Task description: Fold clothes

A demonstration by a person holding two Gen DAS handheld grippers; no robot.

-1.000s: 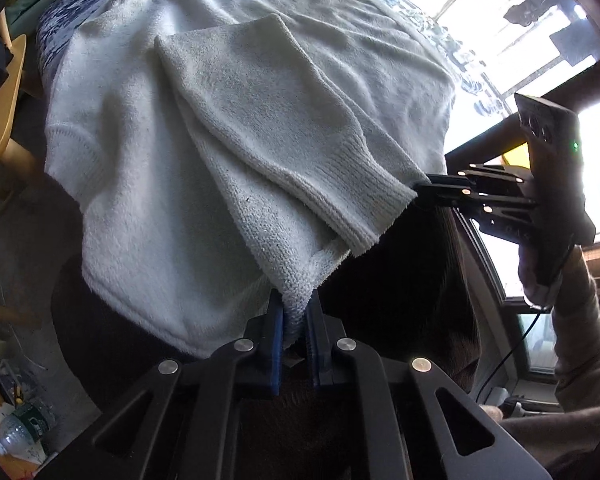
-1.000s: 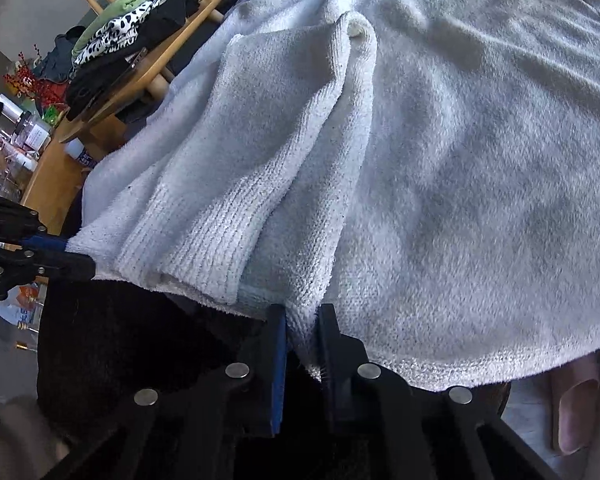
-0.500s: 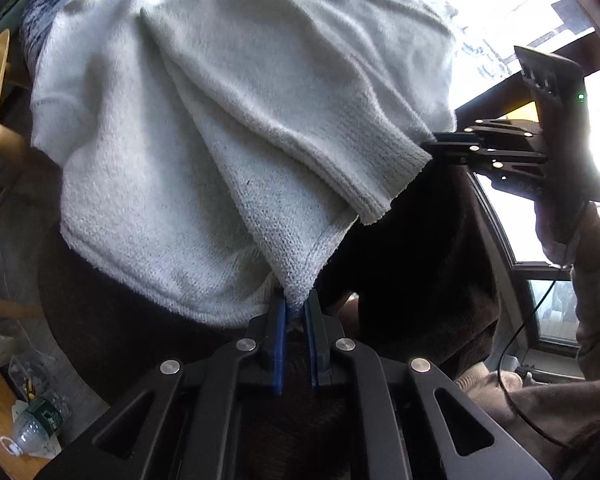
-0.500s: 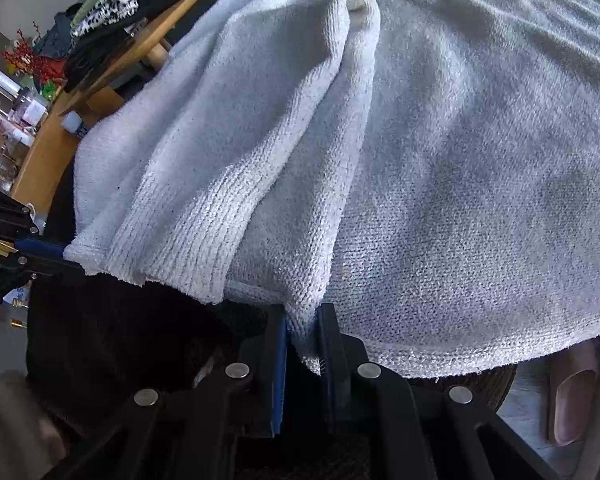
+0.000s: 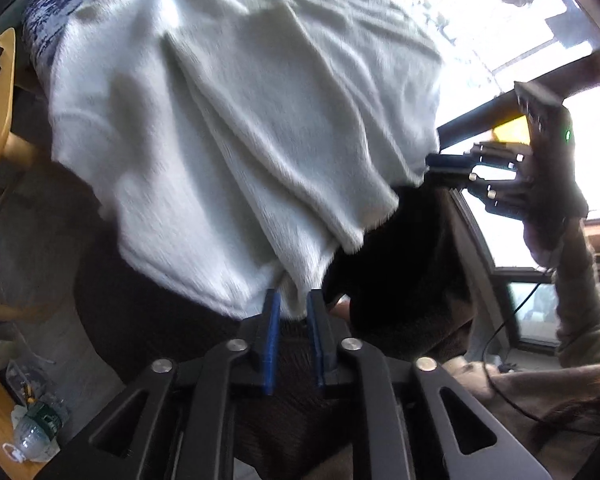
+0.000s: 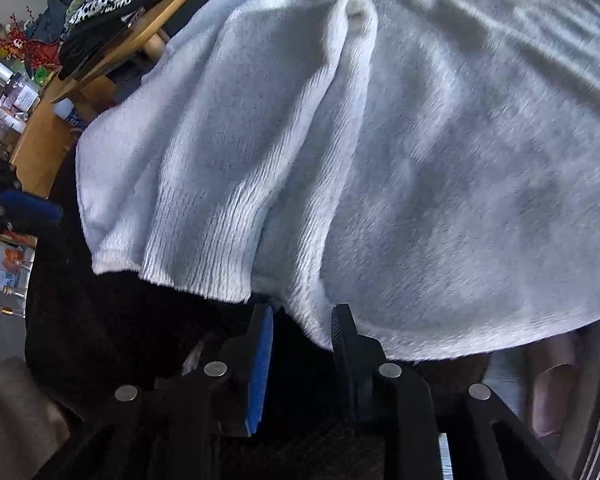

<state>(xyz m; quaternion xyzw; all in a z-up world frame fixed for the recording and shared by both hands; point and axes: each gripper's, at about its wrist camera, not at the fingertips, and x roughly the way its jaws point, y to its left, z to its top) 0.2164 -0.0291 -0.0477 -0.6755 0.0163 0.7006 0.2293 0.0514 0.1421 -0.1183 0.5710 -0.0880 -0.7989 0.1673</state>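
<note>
- left gripper (image 5: 291,303), lower centre: jaws opening, white sweater (image 5: 236,128) hem loose between them.
- right gripper (image 6: 302,316), lower centre: jaws opening, hem edge between, unpinched.

The left gripper (image 5: 291,304) is showing black linkage arms studded with round silver screws, its fingers (image 5: 271,332) faced in blue. The right gripper (image 6: 302,322) is wearing one blue pad (image 6: 261,368) and one black ridged one. A taupe sleeve (image 5: 576,300) is covering the person's arm; a thin black cable (image 5: 504,360) is trailing beneath it.
</note>
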